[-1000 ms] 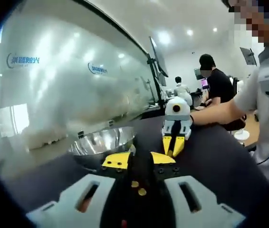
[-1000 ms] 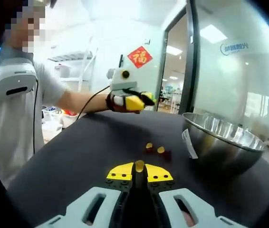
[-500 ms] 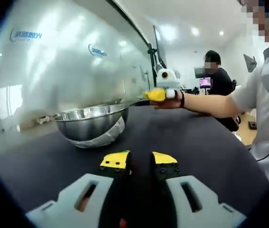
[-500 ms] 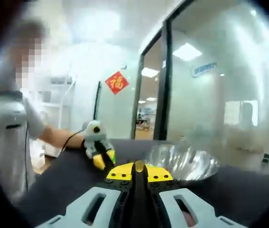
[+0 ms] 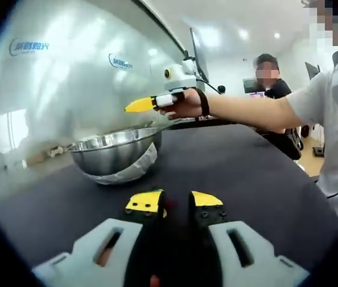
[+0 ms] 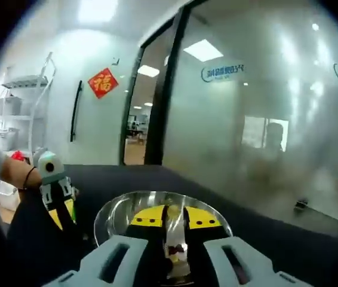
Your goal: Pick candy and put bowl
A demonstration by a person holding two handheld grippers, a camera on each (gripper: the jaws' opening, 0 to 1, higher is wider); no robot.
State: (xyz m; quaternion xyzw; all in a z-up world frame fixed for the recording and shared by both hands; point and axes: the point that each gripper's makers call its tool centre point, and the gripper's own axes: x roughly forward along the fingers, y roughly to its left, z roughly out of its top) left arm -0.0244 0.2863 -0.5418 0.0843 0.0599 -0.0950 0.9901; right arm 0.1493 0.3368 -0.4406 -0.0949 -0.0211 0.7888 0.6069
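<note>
A steel bowl (image 5: 114,154) stands on the black table (image 5: 252,179) beside a frosted glass wall. In the right gripper view I look down into the bowl (image 6: 112,216). My right gripper (image 6: 173,213) hangs over it, shut on a small yellow candy (image 6: 171,209). From the left gripper view, that right gripper (image 5: 140,105) shows as a yellow tip in a hand, above the bowl's far rim. My left gripper (image 5: 177,203) rests low over the table in front of the bowl, jaws nearly together with nothing seen between them. It also appears as the left gripper (image 6: 60,216) beside the bowl, tips pointing down.
The frosted glass wall (image 5: 67,89) runs right behind the bowl. The person's forearm (image 5: 246,110) reaches across the table toward the bowl. Another person (image 5: 270,84) sits at the far end. The table's right edge (image 5: 321,197) is close to the person's body.
The right gripper rose from the table with the candy and swung over the bowl. The left gripper's view tipped up a second ago and has since held still.
</note>
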